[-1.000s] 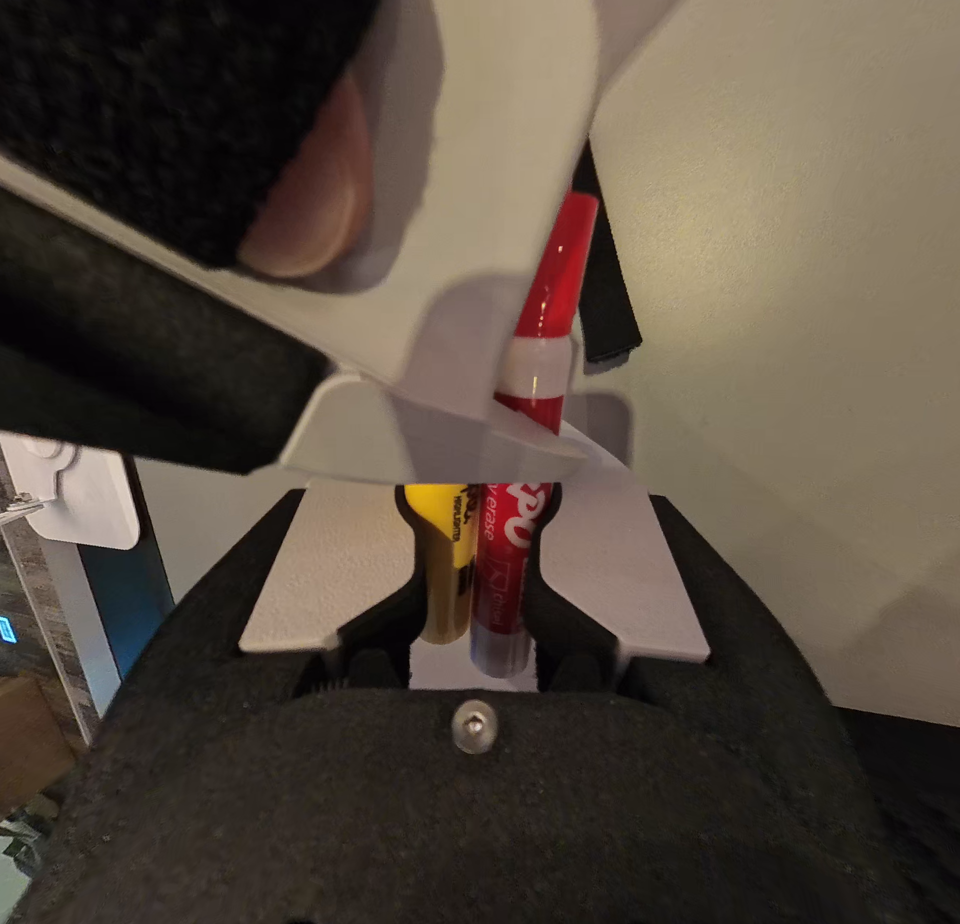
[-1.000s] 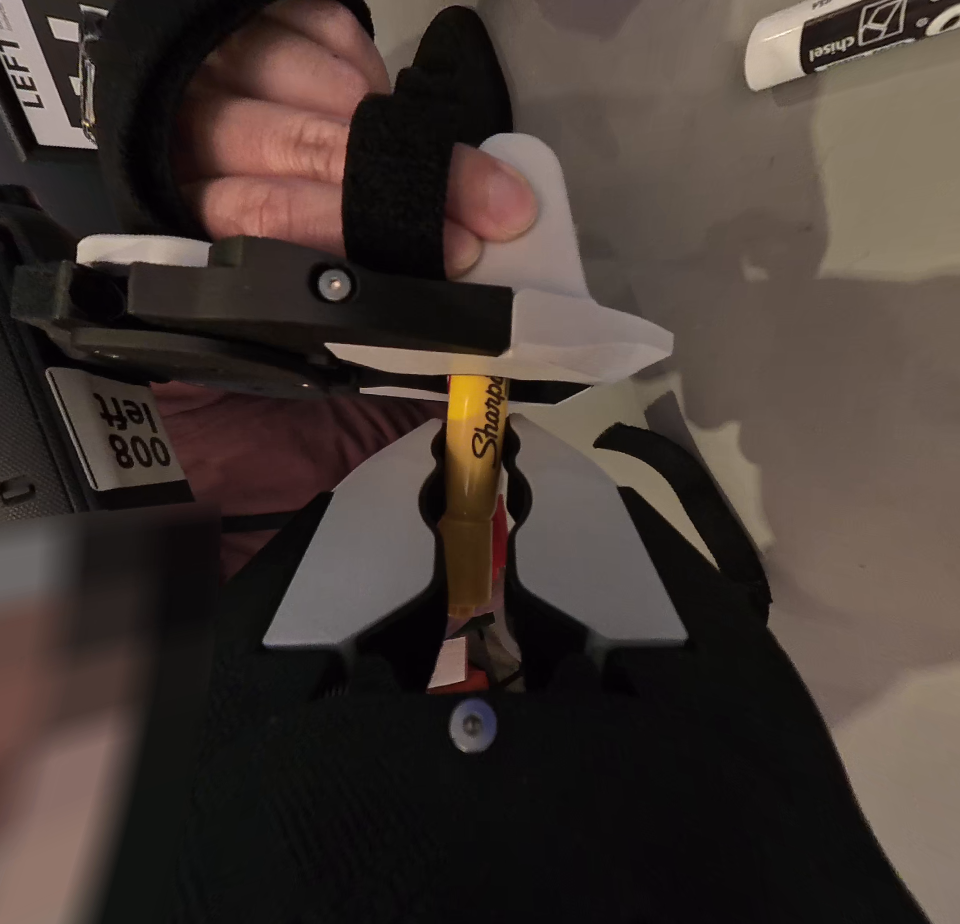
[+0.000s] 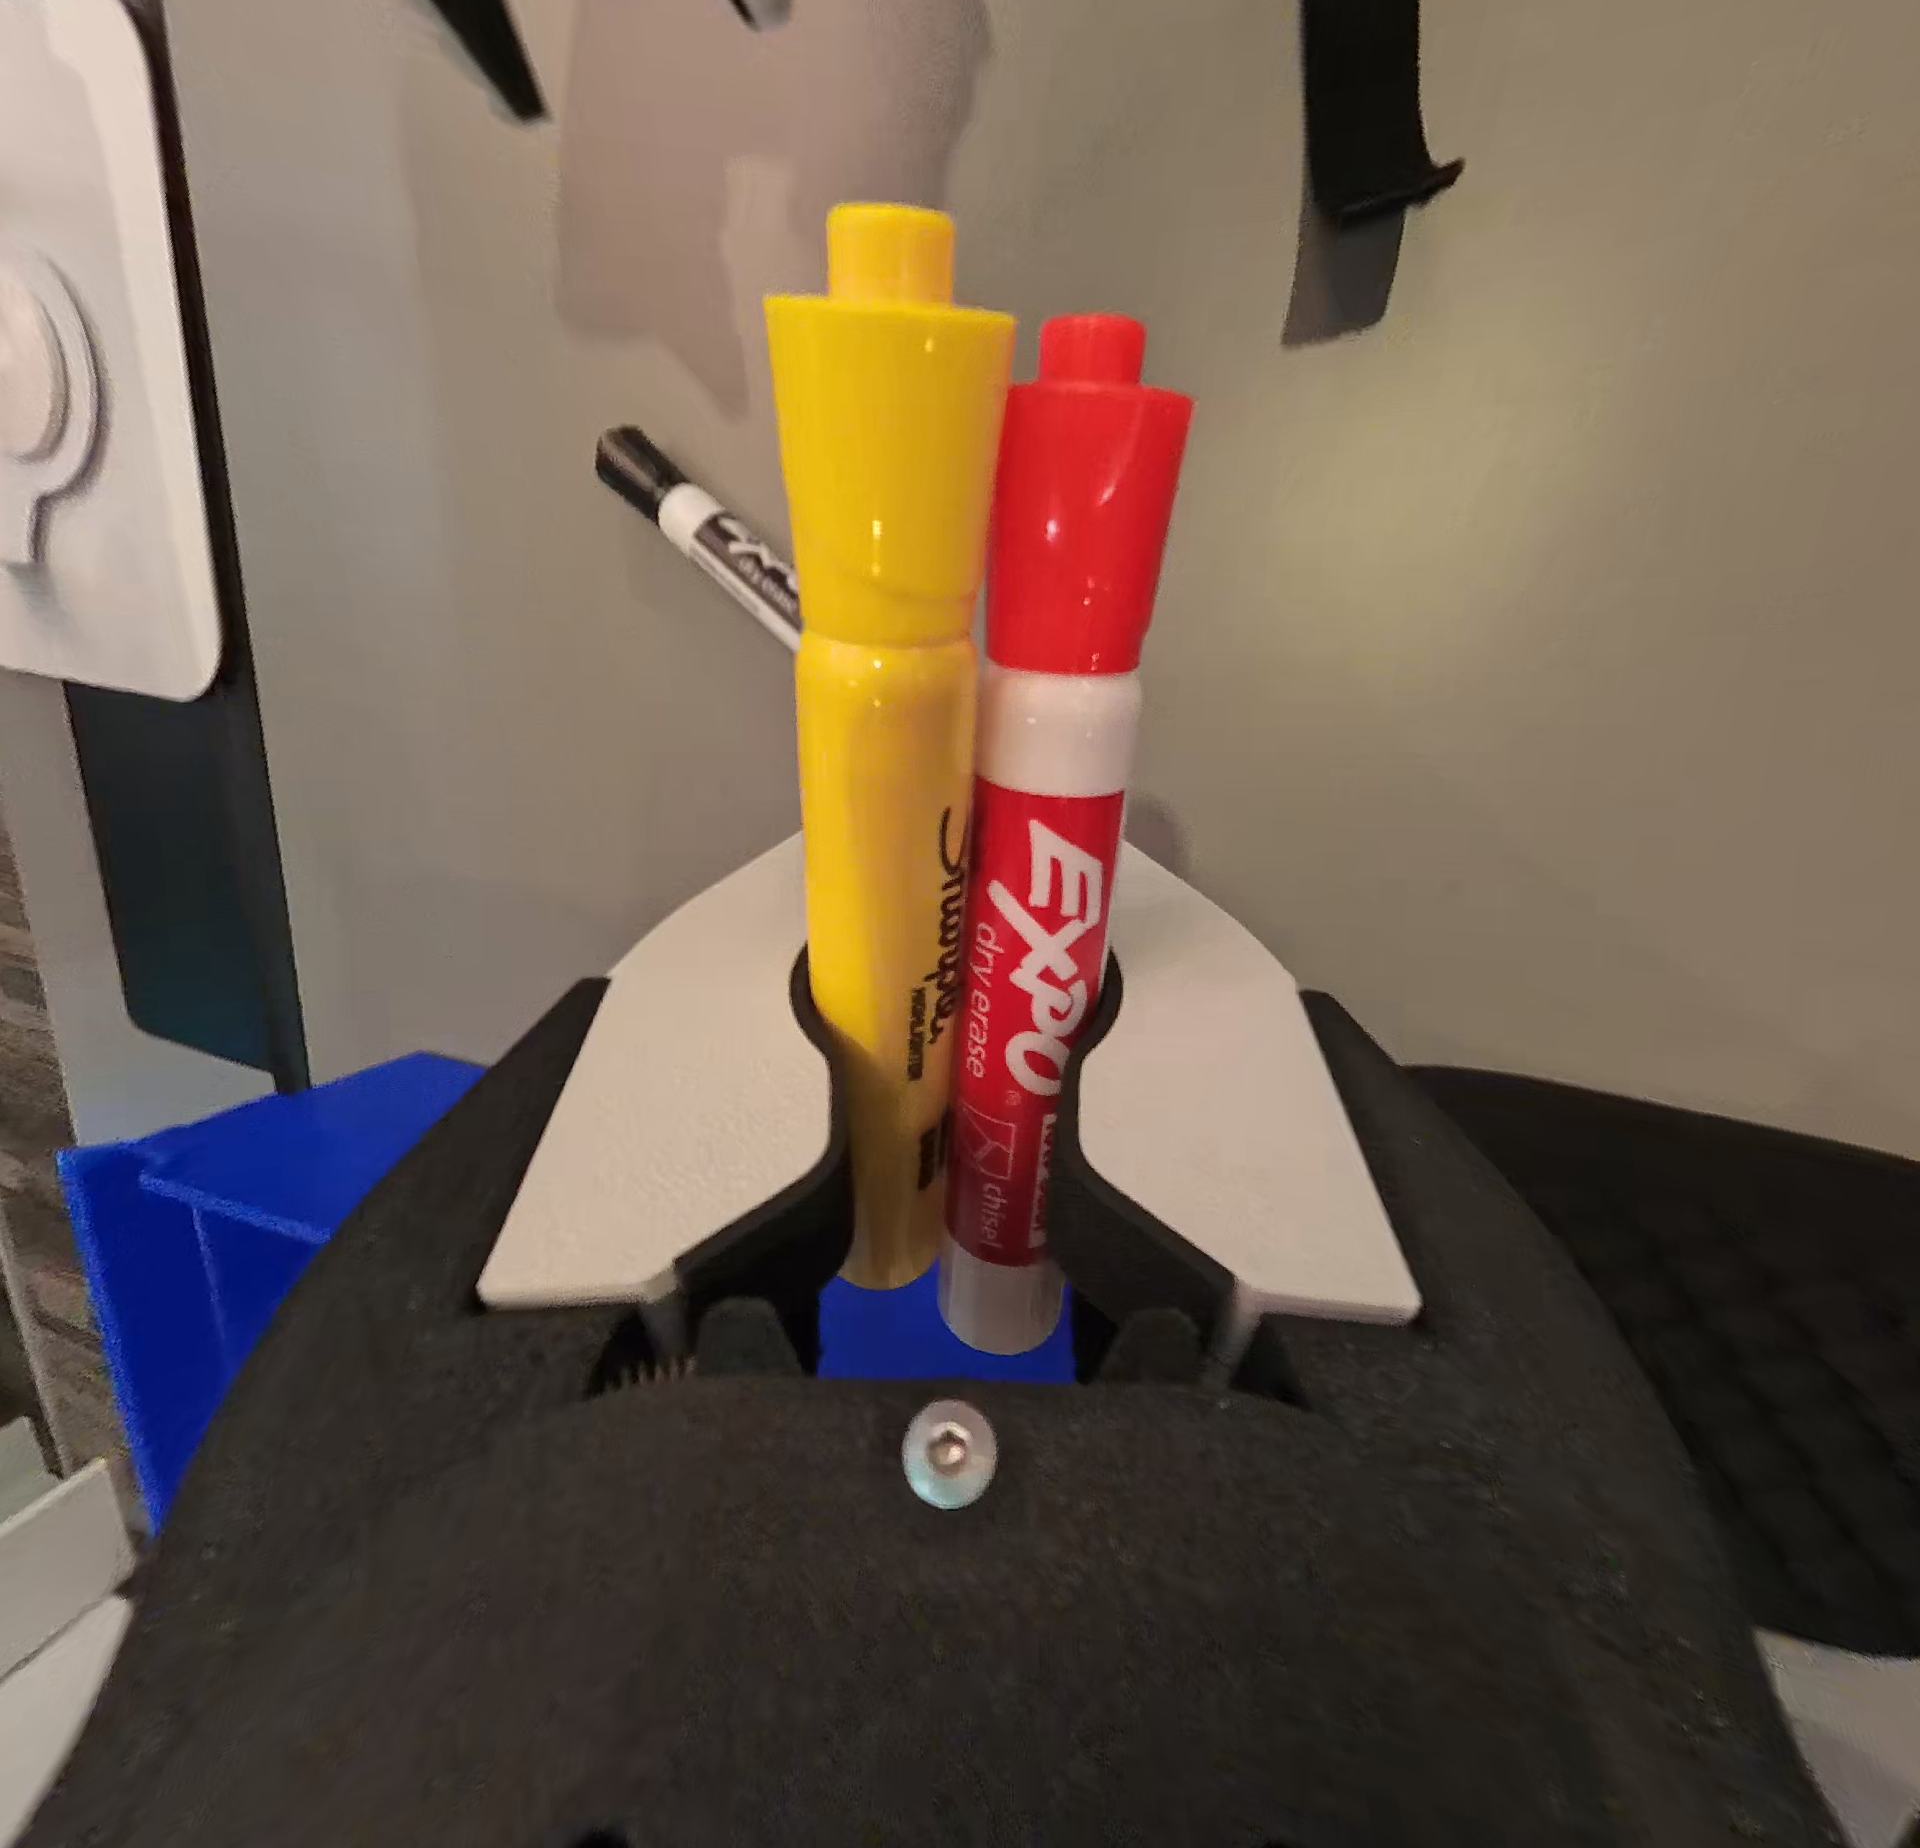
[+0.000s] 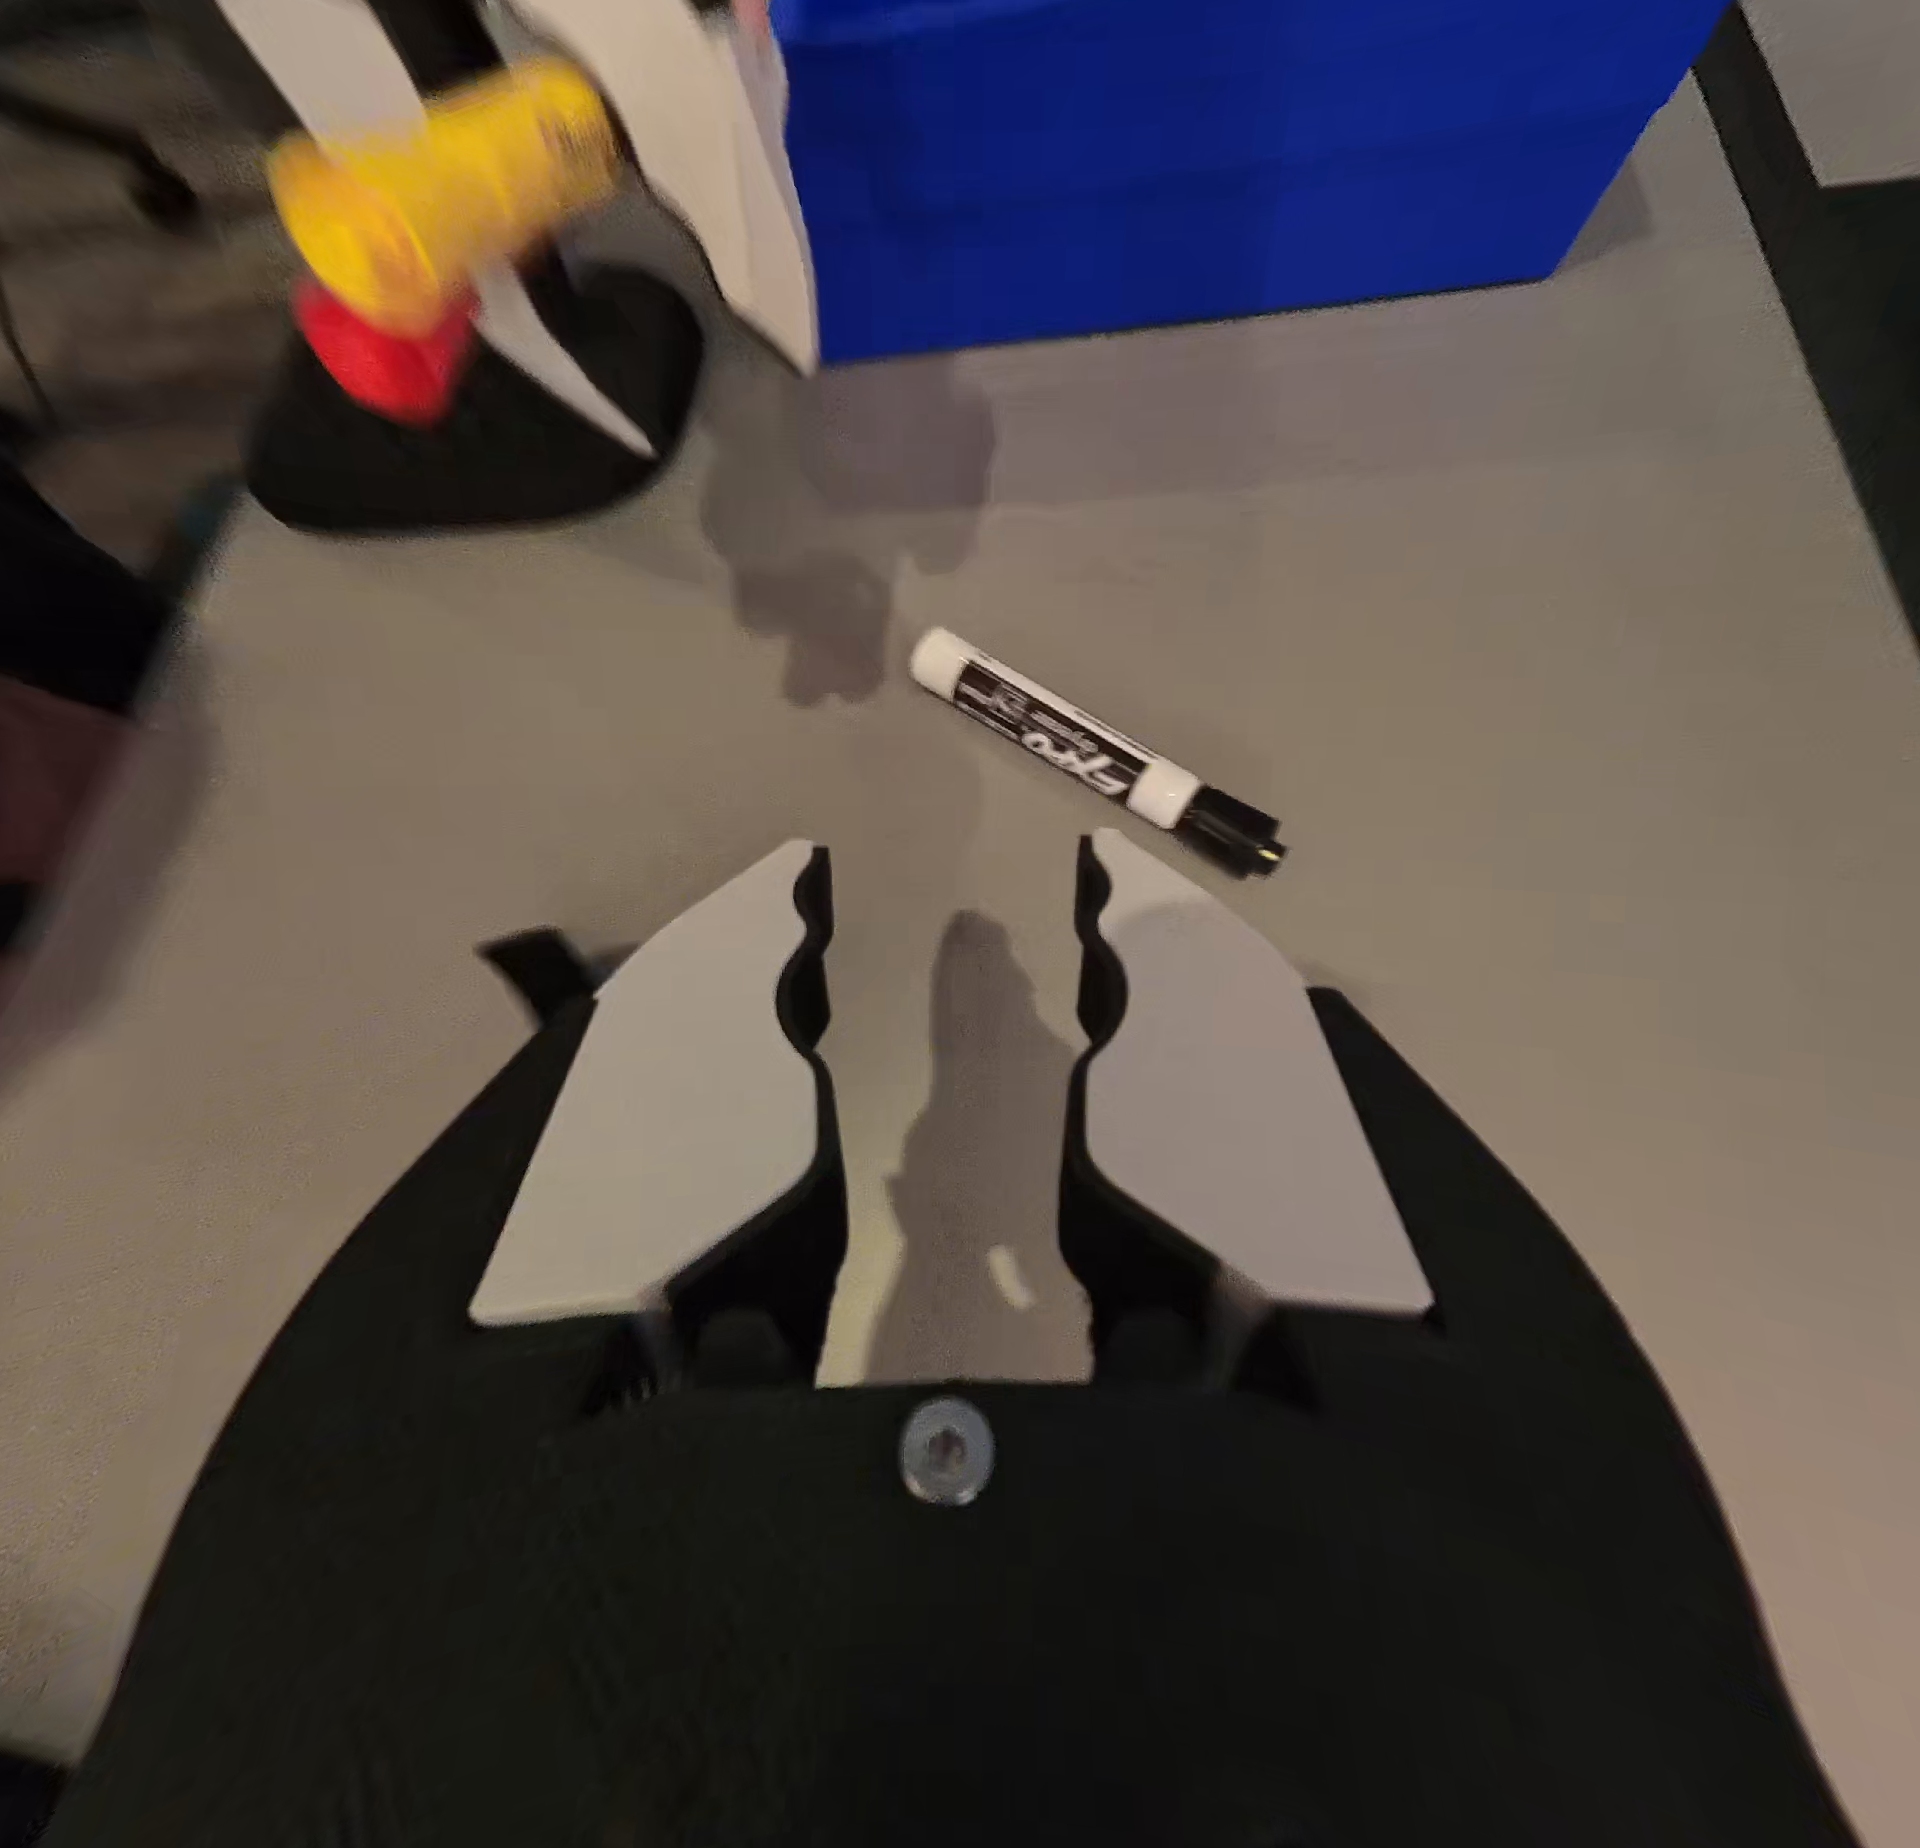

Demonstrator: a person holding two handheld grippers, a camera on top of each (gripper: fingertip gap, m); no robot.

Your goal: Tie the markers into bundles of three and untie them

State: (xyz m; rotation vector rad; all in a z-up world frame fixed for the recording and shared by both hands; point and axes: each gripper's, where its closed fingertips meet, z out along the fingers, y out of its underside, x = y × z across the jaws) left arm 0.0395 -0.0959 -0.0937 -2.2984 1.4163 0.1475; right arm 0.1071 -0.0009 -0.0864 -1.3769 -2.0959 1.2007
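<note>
Grey table [image 4: 1455,572], black marker [image 4: 1091,749], blue bin [image 4: 1195,136]

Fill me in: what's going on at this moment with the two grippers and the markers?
A person works two handheld grippers over a grey table. The left gripper is shut on two markers held side by side, a yellow highlighter and a red marker. The right gripper is open and empty, pointing toward a black marker lying loose on the table, near a blue bin. No tie around the pair is visible, so a bundle of three is not yet made.
</note>
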